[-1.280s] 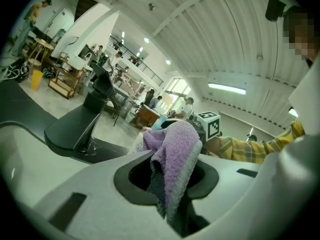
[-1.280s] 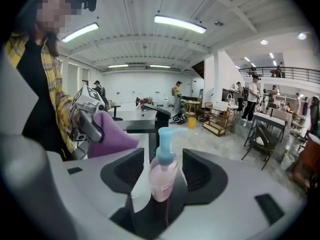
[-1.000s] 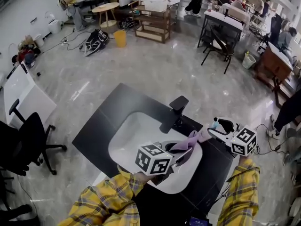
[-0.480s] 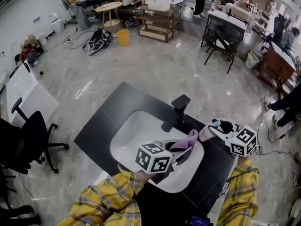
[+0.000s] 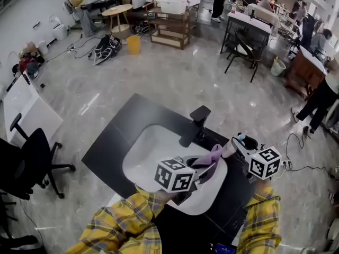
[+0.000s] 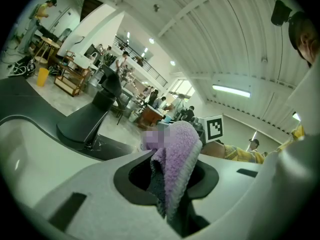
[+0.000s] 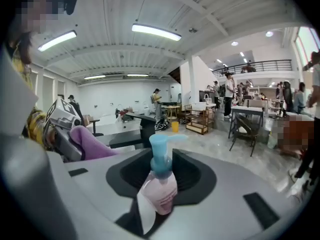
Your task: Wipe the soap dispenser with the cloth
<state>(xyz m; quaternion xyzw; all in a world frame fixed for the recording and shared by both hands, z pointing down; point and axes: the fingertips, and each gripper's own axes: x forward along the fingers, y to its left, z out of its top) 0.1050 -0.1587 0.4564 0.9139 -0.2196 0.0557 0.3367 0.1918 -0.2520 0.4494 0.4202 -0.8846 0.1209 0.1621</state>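
My right gripper (image 7: 158,206) is shut on the soap dispenser (image 7: 160,186), a pink bottle with a blue pump, after its jaws have just been closing. In the head view that gripper (image 5: 239,145) holds the dispenser (image 5: 230,149) above the right rim of the white sink (image 5: 151,152). My left gripper (image 5: 204,171) is shut on the purple cloth (image 5: 211,157), which hangs over the basin. The cloth (image 6: 176,156) sticks up between the jaws in the left gripper view. Its tip lies close beside the bottle; I cannot tell whether they touch.
A black faucet (image 5: 198,118) stands behind the basin on the black counter (image 5: 119,139). A black office chair (image 5: 32,160) is on the floor at the left. Tables, shelves and several people fill the far end of the room.
The right gripper has rolled and shifted a little left toward the cloth, with the dispenser gripped in it. The left gripper and the cloth have stayed where they were.
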